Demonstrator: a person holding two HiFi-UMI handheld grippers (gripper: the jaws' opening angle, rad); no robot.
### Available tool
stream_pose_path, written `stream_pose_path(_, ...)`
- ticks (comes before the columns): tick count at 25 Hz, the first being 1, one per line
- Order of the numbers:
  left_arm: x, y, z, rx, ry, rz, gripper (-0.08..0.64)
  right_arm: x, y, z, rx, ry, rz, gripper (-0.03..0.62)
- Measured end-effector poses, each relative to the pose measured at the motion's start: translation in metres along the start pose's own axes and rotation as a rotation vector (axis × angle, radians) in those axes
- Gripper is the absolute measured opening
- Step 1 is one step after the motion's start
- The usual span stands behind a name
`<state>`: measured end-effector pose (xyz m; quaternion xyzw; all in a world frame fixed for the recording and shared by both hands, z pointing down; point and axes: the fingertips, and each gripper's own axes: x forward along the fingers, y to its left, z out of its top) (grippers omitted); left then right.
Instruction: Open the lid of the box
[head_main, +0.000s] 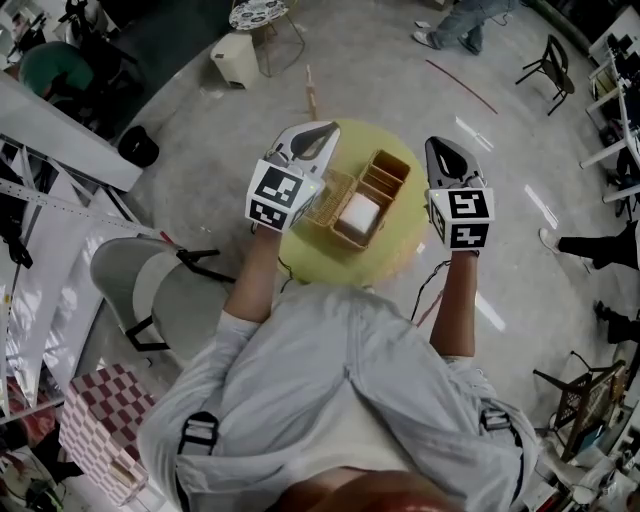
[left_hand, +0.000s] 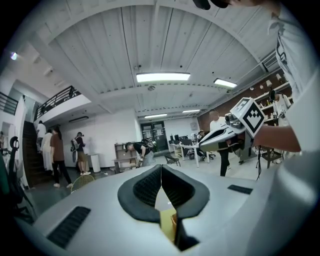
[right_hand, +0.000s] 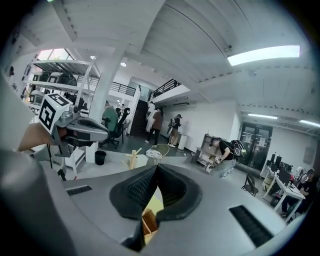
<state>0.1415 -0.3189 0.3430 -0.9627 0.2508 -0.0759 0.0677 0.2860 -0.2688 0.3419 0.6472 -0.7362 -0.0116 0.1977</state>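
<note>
A: What are the jaws doing?
B: The left gripper (head_main: 322, 132) is holding its jaws pressed together at the tips, with nothing between them. The right gripper (head_main: 438, 148) is doing the same: closed and empty. Both are hovering above the round yellow worktop (head_main: 400, 245), pointing away from the person and touching nothing.
A: And the box?
B: The box (head_main: 372, 195) is sitting on the worktop, below and between the two pairs of jaws, nearer the left ones. Its compartments are showing from above, one of them carrying a white block (head_main: 360, 212). A woven panel, probably the lid (head_main: 330, 200), is lying flat just beside the box, under the left jaws.
A: Which step is the person working on?
B: Going by the exposed compartments, the opening is looking finished or nearly so. Whether the lid is hinged or lying loose cannot be told.
A: What is the next move calling for?
B: If the lid is counting as fully open, only a withdrawal from the worktop. If not, the left jaws are needing to part, drop onto the lid's free edge and swing it further out, with the right jaws bracing the box wall nearest them.
</note>
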Motion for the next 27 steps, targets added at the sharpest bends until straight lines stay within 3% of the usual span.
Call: stream_pose_path(27, -0.002, -0.002, 0.003, 0.002, 0.007, 0.010, 0.029, 0.004, 0.007, -0.004, 0.002, 0.006, 0.048, 0.023)
